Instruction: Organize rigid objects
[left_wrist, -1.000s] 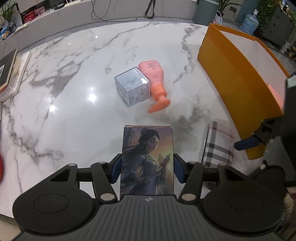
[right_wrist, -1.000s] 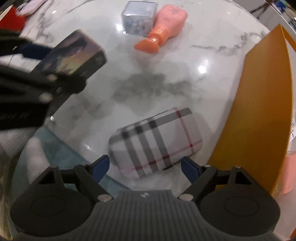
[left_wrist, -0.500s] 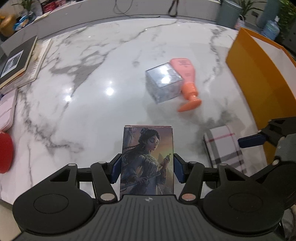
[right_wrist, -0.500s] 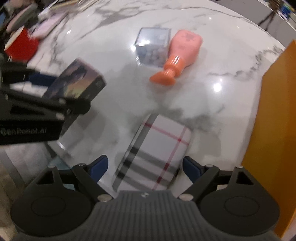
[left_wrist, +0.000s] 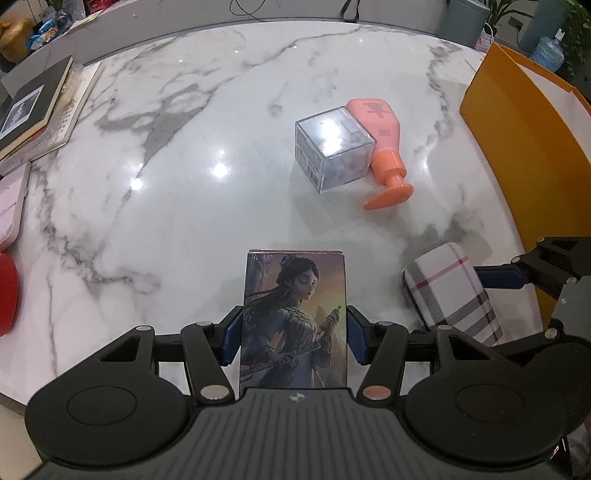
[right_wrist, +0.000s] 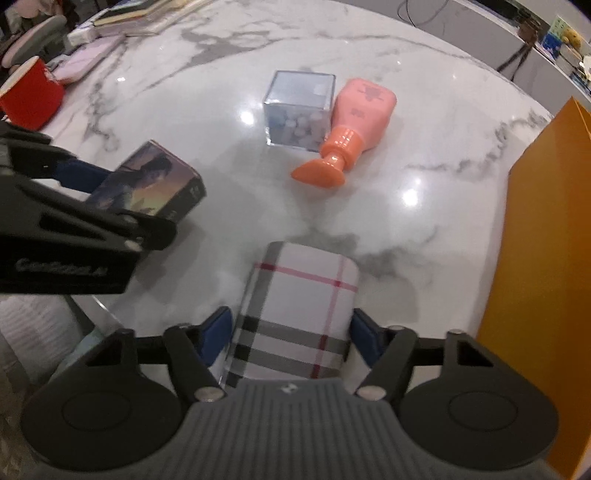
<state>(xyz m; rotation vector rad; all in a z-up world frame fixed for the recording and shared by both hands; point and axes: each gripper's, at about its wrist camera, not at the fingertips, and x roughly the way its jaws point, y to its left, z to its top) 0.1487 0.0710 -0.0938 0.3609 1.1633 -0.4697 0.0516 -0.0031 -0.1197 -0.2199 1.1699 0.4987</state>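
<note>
Left gripper (left_wrist: 291, 338): its 2 blue pads press on the long sides of a tall printed card box showing a painted figure in blue robes (left_wrist: 293, 325); the jaws stand about half apart, filled by the box.
Printed card box: held above the near edge of the white grey-veined marble table (left_wrist: 177, 177); its dark side panel shows in the right wrist view (right_wrist: 147, 186).
Right gripper (right_wrist: 290, 341): its jaws have just been closing, with a white plaid case with black, grey and red stripes and rounded corners (right_wrist: 295, 314) between them; the left pad sits at the case's edge, and whether the right pad touches it I cannot tell (a thin gap seems to show).
Plaid case: lying on the table near its front edge, just beside the orange box.
Clear plastic cube box with pale round pieces inside (right_wrist: 299, 109): standing mid-table, touching the bottle.
Pink pump bottle with an orange neck and nozzle (right_wrist: 349, 127): lying on its side, nozzle pointing toward the grippers.
Large orange cardboard box with a white inside (left_wrist: 524, 147): open, at the table's right side.
Far left edge: a stack of books (left_wrist: 33, 110) and a red cup (right_wrist: 31, 94).
</note>
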